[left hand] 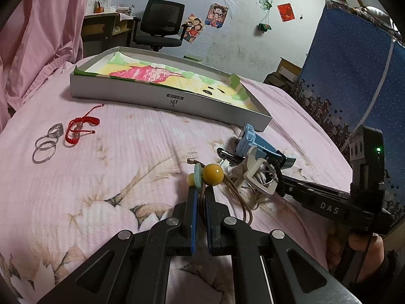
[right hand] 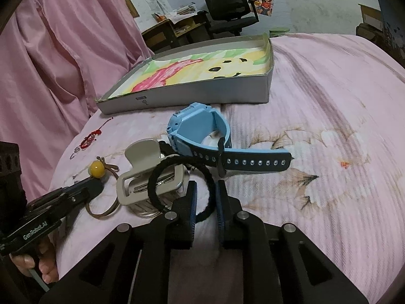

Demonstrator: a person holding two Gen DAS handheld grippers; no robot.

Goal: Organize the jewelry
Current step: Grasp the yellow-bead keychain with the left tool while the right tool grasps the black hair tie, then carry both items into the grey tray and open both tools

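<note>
Left tool [left hand: 200, 190] pinching brown cord of bead hair tie [left hand: 213, 174] just behind yellow bead; cord loop trails back toward right side of bed [left hand: 126, 139].

Right tool [right hand: 205, 192] narrowly spread, black hair band [right hand: 177, 177] threaded between fingers; grip not confirmed.

White claw clip [right hand: 149, 177] and blue watch [right hand: 202, 136] lie just ahead of both tools, touching each other.

Open box [left hand: 162, 98] lies straight ahead, beyond pile, long axis across the view. Left tool nearer box front wall.

Red bracelet [left hand: 81, 129] and metal rings [left hand: 45, 141] far left, well apart from pile.
</note>
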